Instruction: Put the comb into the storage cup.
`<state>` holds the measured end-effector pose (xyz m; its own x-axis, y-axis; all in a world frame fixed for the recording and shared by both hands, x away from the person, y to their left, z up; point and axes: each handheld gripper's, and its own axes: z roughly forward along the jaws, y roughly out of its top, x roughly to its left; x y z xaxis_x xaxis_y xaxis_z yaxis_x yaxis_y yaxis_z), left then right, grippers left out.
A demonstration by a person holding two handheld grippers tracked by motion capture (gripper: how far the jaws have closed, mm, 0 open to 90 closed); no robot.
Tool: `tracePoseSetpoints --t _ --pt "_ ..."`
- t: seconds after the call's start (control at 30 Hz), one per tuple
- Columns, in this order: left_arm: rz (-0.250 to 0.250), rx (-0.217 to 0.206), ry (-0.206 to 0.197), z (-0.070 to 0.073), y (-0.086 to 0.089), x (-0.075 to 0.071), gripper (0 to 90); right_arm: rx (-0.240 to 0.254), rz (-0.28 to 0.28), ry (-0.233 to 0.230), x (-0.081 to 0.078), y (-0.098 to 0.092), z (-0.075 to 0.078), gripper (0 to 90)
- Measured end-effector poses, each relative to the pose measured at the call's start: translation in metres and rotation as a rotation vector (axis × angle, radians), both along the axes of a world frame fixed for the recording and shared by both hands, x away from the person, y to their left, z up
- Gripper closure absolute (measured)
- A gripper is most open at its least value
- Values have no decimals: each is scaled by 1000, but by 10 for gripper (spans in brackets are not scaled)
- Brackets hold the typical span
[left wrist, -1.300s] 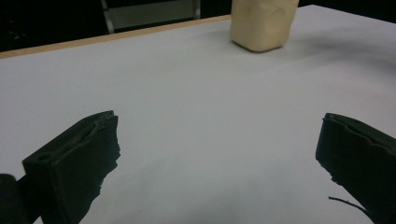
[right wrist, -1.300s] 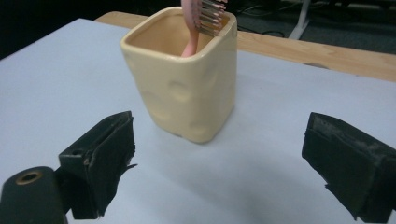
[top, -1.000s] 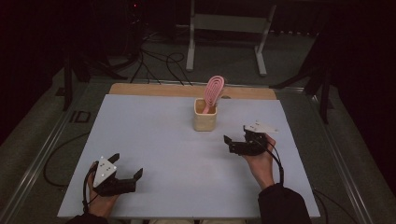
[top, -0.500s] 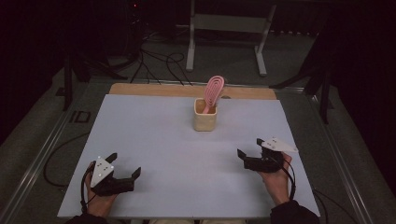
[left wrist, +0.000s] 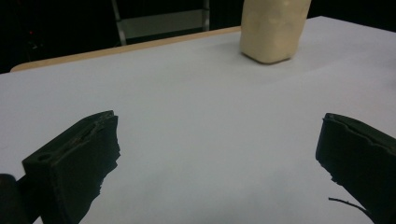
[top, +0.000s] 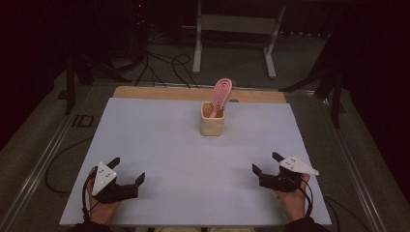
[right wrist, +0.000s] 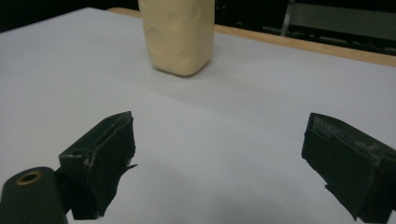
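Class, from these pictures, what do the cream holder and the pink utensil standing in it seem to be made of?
The cream holder looks like matte moulded plastic or silicone: soft rounded corners, shallow dimples, no shine. The pink utensil seems to be smooth plastic or silicone, judging by its even colour and concentric slotted loops. Neither can be settled for certain.

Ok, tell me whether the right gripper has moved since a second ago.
Yes. The right gripper has pulled back from beside the cream cup toward the table's near edge, jaws open.

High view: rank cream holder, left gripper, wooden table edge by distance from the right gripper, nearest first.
From the right gripper:
1. Cream holder, table centre, up-left, holding the pink brush.
2. Left gripper, near-left corner.
3. Wooden table edge, far side; its right end rivals the left gripper, too close to call.
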<state>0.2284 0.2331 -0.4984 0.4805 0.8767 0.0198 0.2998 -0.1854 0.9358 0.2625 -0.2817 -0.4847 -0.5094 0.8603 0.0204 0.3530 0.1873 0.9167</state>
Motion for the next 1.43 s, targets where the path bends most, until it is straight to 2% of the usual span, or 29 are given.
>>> tracePoseSetpoints --t 0.17,0.5,0.77,0.97,1.13,1.43 --pt "3 -11 -6 0 1 0 0 10 -8 -44 -12 -4 0 93" --pt "0 -9 -6 0 3 1 0 35 -21 -62 -27 -10 -3 93" --pt "6 -9 1 -1 2 3 0 12 -21 -60 -26 -10 -7 93" --pt "15 -9 6 -2 3 2 0 32 -29 -48 -25 -13 -8 93" --pt "20 -9 11 -3 3 2 0 30 -27 -47 -26 -11 -9 93" --pt "19 13 21 -5 -1 4 0 33 -34 -40 -26 -13 -10 93"
